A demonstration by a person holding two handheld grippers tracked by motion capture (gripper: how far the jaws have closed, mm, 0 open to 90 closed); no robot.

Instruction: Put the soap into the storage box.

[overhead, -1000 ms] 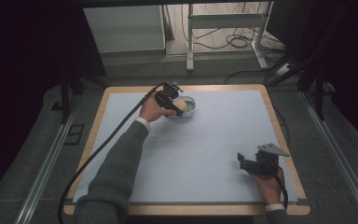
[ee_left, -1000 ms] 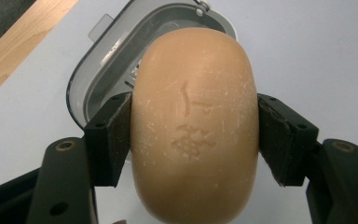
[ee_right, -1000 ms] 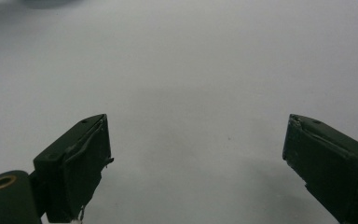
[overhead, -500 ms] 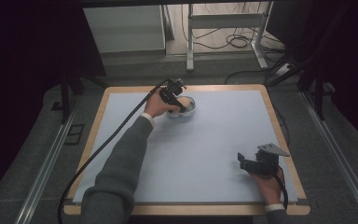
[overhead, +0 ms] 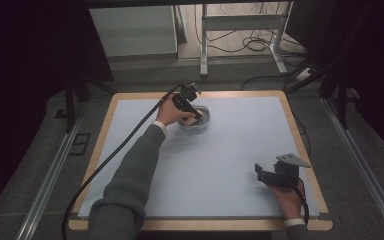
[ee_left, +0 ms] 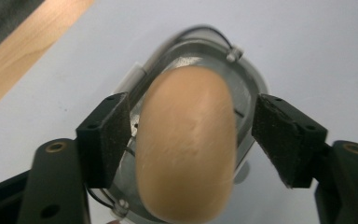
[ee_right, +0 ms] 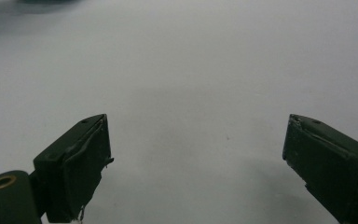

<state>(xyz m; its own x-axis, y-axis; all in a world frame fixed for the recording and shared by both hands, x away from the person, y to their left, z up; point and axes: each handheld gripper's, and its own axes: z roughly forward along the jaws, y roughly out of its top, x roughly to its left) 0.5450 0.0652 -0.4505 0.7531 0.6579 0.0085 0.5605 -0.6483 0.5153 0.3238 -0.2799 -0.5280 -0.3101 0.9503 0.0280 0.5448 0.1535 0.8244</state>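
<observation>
Left gripper point(ee_left: 186, 135): hovering over the bowl at the far middle of the table, pointing down into it; its jaws have just been opening, and the pads are now standing clear of the bread roll on both sides, with the roll between them.
Bread roll point(ee_left: 186, 144): tan, oblong and smooth, blurred in the left gripper view; sitting in or just above the bowl, which of the two I cannot tell.
Bowl point(overhead: 203, 123): small, shiny metal, standing on the far part of the mat, under the roll.
Right gripper point(overhead: 272, 176): resting at the near right corner of the table, well apart from the bowl; jaws spread wide, gripping nothing.
Table point(overhead: 290, 110): wooden edge framing a pale blue-grey mat point(ee_right: 191, 70).
</observation>
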